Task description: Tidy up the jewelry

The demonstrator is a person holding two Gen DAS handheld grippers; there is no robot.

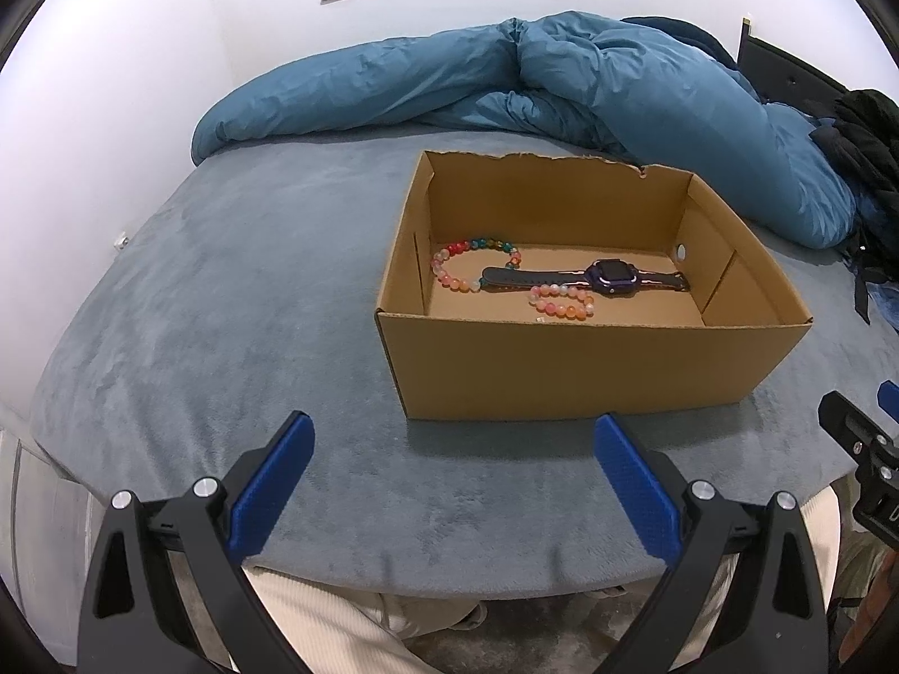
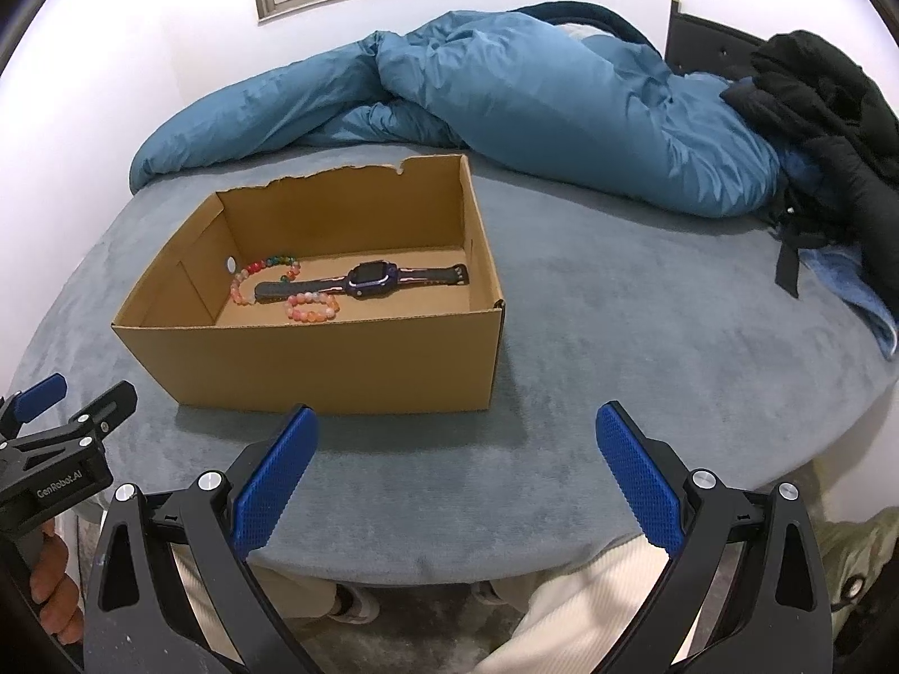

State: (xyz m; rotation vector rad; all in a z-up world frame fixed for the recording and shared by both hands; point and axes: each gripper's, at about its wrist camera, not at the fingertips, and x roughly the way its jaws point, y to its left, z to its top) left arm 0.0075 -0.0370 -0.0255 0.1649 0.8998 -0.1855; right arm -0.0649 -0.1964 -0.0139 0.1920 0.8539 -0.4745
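Ahead of both grippers, on the grey bed cover (image 1: 236, 303), stands an open cardboard box (image 1: 584, 362). Left gripper (image 1: 452, 443): jaws spread wide, holding and touching nothing. Right gripper (image 2: 456, 432): jaws spread wide, likewise empty. The near box wall cuts off part of the floor inside. Within the box, well beyond the fingertips, lie a purple watch (image 1: 609, 276), a multicoloured bead bracelet (image 1: 466, 264) and a pink bead bracelet (image 1: 562, 303), which crosses the watch strap.

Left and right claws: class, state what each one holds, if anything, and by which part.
Nothing is held. The left claw and right claw both hang open over the grey-blue bedspread, short of the brown cardboard box holding the jewelry.
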